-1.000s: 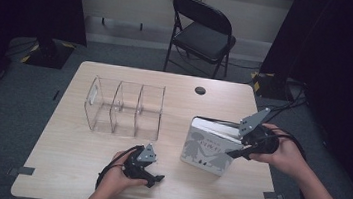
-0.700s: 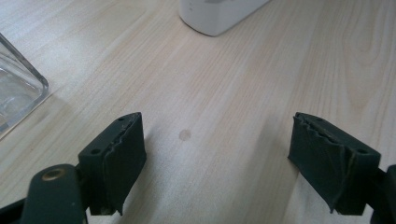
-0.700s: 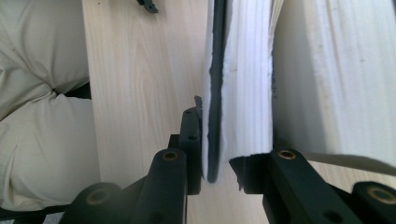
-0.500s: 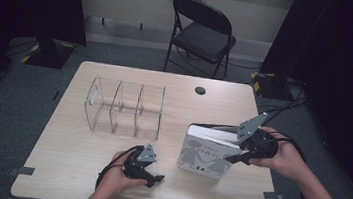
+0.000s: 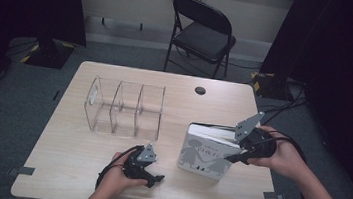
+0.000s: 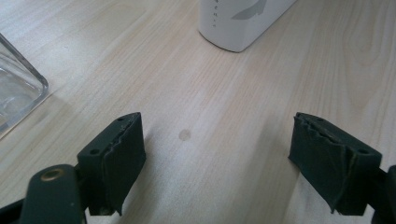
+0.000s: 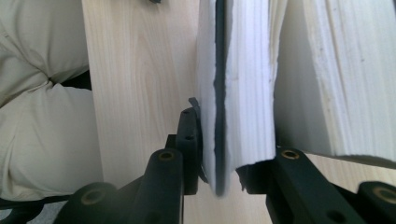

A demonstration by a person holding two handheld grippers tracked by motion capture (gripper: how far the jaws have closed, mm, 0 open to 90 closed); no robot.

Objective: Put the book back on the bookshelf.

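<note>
Nearest the person, at about six o'clock on the pale wooden bench (image 5: pixel 80 179), the left gripper (image 5: pixel 148 173) rests low over the bare wood with its jaws apart and nothing between them; in the left gripper view the two black pads (image 6: pixel 122 154) frame only wood grain, with a corner of the book ahead, which suggests this hand is parked out of the way and ready to steady or receive. Farther in, toward four o'clock, the white hardcover picture book with grey child figures on its cover (image 5: pixel 207 156) stands on its lower edge, tilted a little, with its cover facing the person. The right gripper (image 5: pixel 236 154) comes in from three o'clock and is clamped on the book's near cover and a wad of pages, as the right gripper view shows (image 7: pixel 233 93); pinching one edge probably keeps the book upright for carrying. Beyond, at about ten o'clock, the clear acrylic three-compartment organiser (image 5: pixel 124 107) stands empty, open side up, well apart from the book, a likely slot for it. Farthest, off the bench at twelve o'clock, stands a black folding chair (image 5: pixel 202 32).
</note>
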